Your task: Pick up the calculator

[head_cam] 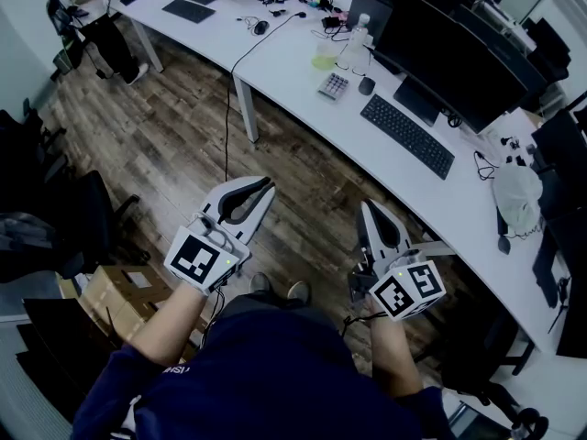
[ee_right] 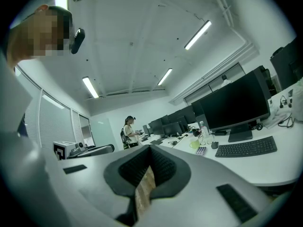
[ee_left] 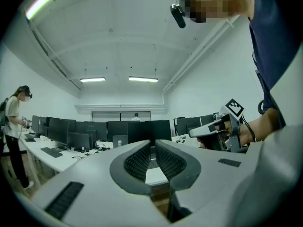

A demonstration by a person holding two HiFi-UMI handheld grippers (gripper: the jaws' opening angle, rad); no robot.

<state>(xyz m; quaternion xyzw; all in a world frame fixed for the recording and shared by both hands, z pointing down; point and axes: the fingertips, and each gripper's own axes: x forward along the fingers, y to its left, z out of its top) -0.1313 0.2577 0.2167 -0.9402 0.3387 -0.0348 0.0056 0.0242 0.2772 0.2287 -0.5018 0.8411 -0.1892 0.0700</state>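
The calculator [head_cam: 333, 85], small and pale with rows of keys, lies on the long white desk [head_cam: 293, 71] beside a green mug [head_cam: 326, 58] and a mouse [head_cam: 366, 85]. In the right gripper view the calculator [ee_right: 201, 151] shows far ahead, right of the jaws. Both grippers hang over the wooden floor, well short of the desk. My left gripper [head_cam: 266, 183] is shut with nothing in it, its pads nearly touching [ee_left: 152, 144]. My right gripper [head_cam: 367, 204] is also shut and empty, its pads meeting at the tip [ee_right: 149, 146].
A black keyboard [head_cam: 406, 136] and a big monitor [head_cam: 449, 58] stand right of the calculator, a clear bottle [head_cam: 356, 39] behind it. A white desk leg [head_cam: 243, 108] and a hanging cable are ahead. A cardboard box [head_cam: 115, 291] and dark chairs are at left. Another person [ee_right: 129, 131] stands far off.
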